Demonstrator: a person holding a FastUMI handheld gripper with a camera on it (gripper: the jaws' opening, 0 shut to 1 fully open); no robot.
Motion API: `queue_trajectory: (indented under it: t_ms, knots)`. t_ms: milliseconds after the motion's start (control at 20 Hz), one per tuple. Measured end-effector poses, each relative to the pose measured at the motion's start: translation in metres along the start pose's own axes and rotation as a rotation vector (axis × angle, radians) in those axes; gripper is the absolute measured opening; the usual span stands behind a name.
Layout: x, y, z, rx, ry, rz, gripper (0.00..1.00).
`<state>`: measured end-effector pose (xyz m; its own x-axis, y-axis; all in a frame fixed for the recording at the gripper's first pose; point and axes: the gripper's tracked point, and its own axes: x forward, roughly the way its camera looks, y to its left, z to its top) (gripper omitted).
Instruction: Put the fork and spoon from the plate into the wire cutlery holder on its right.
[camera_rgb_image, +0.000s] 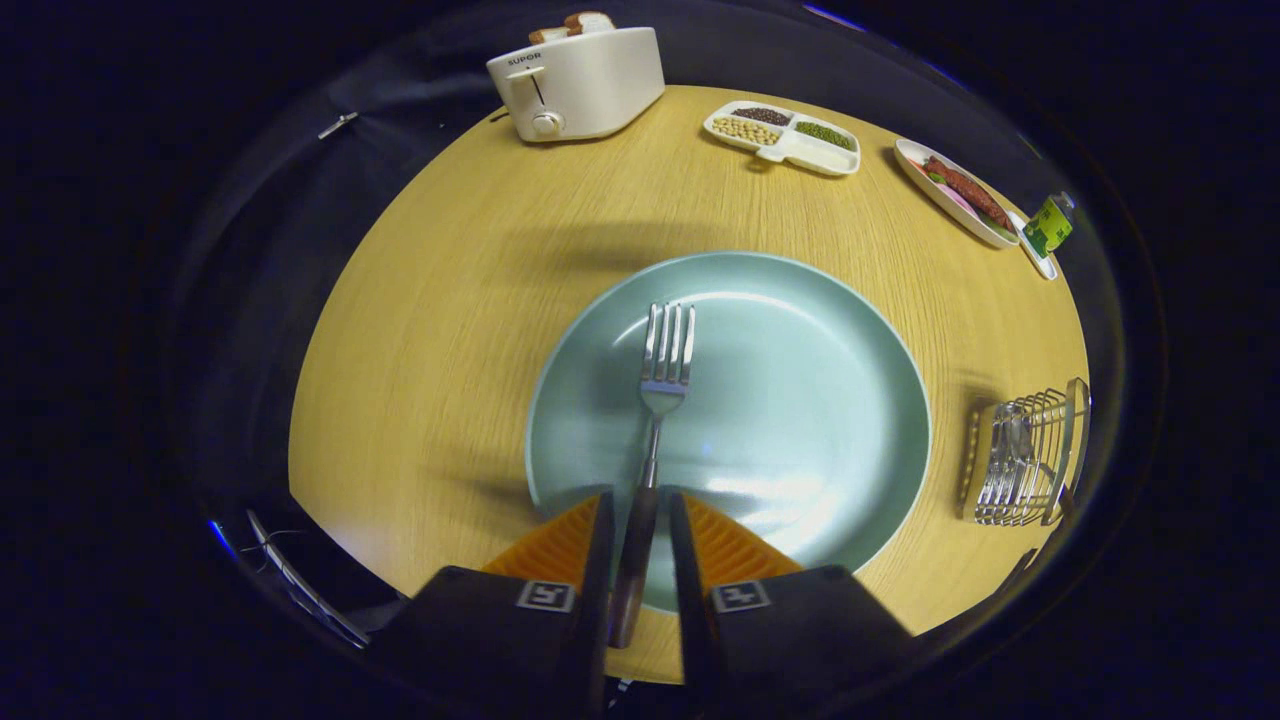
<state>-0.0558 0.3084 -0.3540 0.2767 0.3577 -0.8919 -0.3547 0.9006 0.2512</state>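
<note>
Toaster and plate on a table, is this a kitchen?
Probably a staged breakfast table: a toaster with bread, a plate holding a fork, and a tray of beans. The gripper straddles the fork's handle, not clearly pressing it.

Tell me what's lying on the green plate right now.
A fork lies on the plate, handle between the gripper fingers, not clamped. No spoon there; the fingers hide the plate's near rim.

The near rim of the round pale green plate (800, 300) lies hidden behind the gripper (640, 525) fingers. Whether those fingers touch the wooden-handled steel fork (655, 400) between them is unclear. Contents of the wire cutlery holder (1025, 455) are too small to tell.
</note>
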Motion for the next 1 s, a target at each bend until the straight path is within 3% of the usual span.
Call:
queue_trajectory:
  t_ms: [50,150,550,750,1000]
  knots:
    - [0.004,-0.001,0.004,0.008,-0.012,0.001,0.15]
    - [-0.002,-0.001,0.009,-0.001,-0.021,0.005,0.10]
    - [-0.084,-0.026,0.026,-0.045,-0.062,0.131,0.08]
    - [-0.149,-0.097,0.026,-0.174,-0.026,0.117,0.08]
    - [-0.197,-0.188,0.007,-0.227,0.147,0.098,0.08]
